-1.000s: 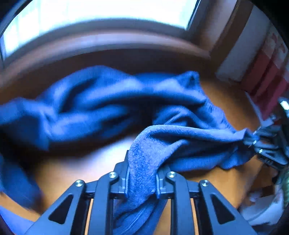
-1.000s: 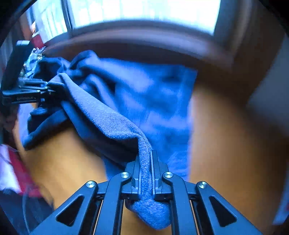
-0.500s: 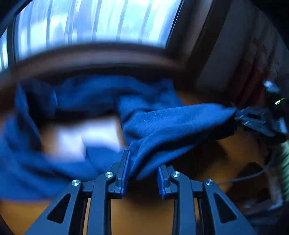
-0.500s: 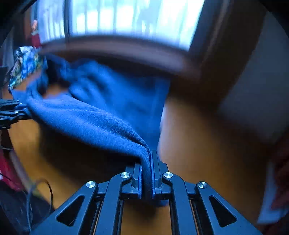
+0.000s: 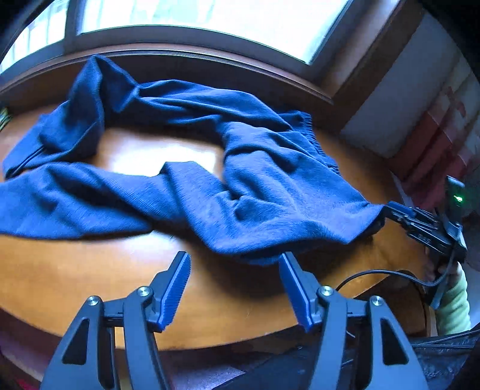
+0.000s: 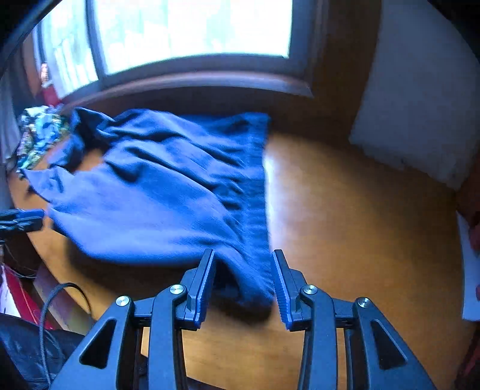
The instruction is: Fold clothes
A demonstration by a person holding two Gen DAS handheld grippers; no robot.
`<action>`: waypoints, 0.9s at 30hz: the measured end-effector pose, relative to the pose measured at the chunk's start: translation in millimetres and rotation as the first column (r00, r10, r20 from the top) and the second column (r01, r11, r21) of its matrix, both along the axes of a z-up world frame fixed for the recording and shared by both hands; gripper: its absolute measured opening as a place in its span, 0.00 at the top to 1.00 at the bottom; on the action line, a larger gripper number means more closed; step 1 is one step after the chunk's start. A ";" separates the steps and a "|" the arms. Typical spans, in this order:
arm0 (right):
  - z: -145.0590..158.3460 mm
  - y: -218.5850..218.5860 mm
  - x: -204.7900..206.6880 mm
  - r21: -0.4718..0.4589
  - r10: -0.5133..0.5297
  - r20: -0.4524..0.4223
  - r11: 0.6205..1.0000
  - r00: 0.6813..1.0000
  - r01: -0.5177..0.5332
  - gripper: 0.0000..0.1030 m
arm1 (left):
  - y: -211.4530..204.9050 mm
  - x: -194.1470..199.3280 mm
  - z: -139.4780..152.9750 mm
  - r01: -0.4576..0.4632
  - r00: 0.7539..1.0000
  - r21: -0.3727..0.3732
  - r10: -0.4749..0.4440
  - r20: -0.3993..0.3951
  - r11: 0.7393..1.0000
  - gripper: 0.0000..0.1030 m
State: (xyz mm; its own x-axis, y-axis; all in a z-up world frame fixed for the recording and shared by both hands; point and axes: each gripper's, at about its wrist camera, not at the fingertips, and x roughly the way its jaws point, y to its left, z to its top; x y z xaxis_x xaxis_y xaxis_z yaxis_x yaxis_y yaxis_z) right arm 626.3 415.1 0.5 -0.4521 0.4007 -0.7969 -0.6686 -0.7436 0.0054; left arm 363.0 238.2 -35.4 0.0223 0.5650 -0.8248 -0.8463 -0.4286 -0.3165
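Now both grippers stand released over a round wooden table (image 5: 90,270) below a window (image 6: 192,27). The left gripper (image 5: 234,273) has its blue-padded jaws spread wide at the near edge of the table, with nothing between them; the near hem of a dark blue knit sweater (image 5: 255,195) lies just ahead of the right-hand fingertip, and whether they touch cannot be told. The sweater is spread in loose rumples across the table, one sleeve curling toward the far edge by the window sill and another part trailing to the left edge, with a bare patch of tabletop ringed by the cloth.

In the right wrist view, the right gripper (image 6: 243,270) is likewise parted, and a corner of the sweater (image 6: 168,192) lies slack between its two fingers without being pinched. From there the ribbed hem runs straight toward the far edge. A patterned cloth (image 6: 39,135) sits at the far left edge of the table, just beside the sweater. In the left wrist view the right gripper (image 5: 420,225) shows at the sweater's right corner, with a pale green sleeve (image 5: 456,303) behind it.
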 end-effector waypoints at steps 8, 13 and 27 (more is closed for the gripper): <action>10.9 -42.0 -52.9 -0.033 0.164 -0.117 0.985 0.980 -0.169 0.59 | -37.6 -23.2 2.9 -0.152 0.988 -0.056 0.150 -0.041 0.987 0.42; 2.4 -73.5 -90.6 -0.091 0.171 -0.167 0.978 0.971 -0.188 0.59 | -63.3 -56.3 0.8 -0.222 0.975 -0.047 0.220 -0.040 0.974 0.41; -12.9 -172.0 -207.3 -0.174 0.066 -0.210 0.979 0.975 -0.104 0.59 | -136.5 -165.9 4.2 -0.117 0.988 -0.064 0.110 -0.111 0.991 0.38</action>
State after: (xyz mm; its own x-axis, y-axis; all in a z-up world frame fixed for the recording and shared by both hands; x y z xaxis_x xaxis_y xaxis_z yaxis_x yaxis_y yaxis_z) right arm 418.9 243.1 -12.4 -0.6376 0.2099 -0.7412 -0.5739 -0.7713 0.2753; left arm 197.1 101.8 -31.2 -0.1289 0.4998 -0.8565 -0.8181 -0.5417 -0.1930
